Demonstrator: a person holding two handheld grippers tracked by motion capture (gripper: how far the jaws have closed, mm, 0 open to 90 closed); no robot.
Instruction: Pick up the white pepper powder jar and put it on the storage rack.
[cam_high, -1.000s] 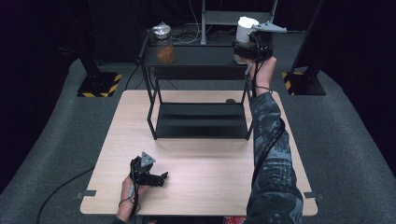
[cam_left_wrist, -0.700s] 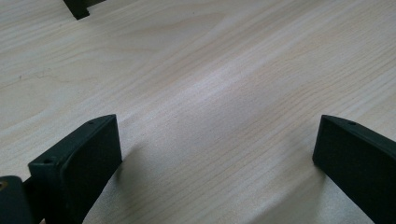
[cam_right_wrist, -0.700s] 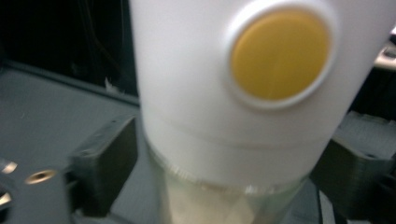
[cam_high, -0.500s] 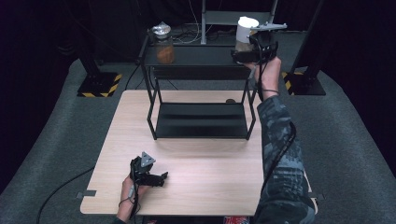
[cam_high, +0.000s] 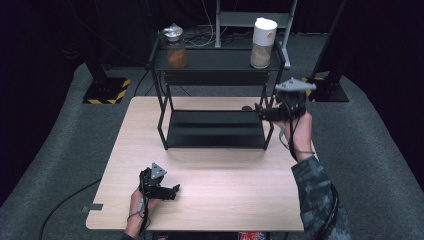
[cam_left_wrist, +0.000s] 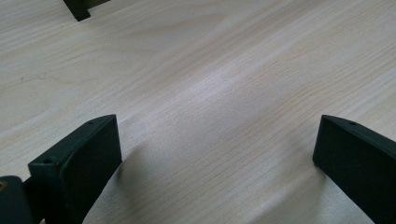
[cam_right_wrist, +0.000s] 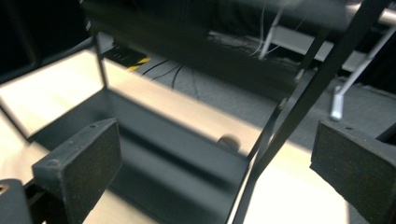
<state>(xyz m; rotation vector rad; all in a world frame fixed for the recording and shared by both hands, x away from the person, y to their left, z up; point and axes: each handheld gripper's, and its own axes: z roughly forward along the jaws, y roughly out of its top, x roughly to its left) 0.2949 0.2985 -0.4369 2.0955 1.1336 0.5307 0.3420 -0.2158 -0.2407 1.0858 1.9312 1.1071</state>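
A black two-tier metal rack (cam_high: 215, 136) stands at the back of the wooden table (cam_high: 210, 205). Its top shelf holds a glass jar (cam_high: 175, 47) of orange-brown contents at the left and a white canister (cam_high: 263, 42) at the right. My right gripper (cam_high: 261, 112) hovers beside the rack's right posts, below the top shelf, open and holding nothing. In the right gripper view the jaws (cam_right_wrist: 217, 144) frame the rack's lower shelf (cam_right_wrist: 154, 154) and a slanted post. My left gripper (cam_high: 174, 190) rests low at the table's front left, open over bare wood (cam_left_wrist: 217, 135).
A small brown round object (cam_right_wrist: 229, 140) lies on the table behind the rack, near its right rear post (cam_high: 246, 107). Dark carpet surrounds the table. Stands with yellow-black bases (cam_high: 105, 90) and a metal frame (cam_high: 250, 20) sit beyond it.
My right gripper was up at the white canister by the top shelf; it has since dropped down and back to the rack's right side, leaving the canister standing. The left gripper has stayed put.
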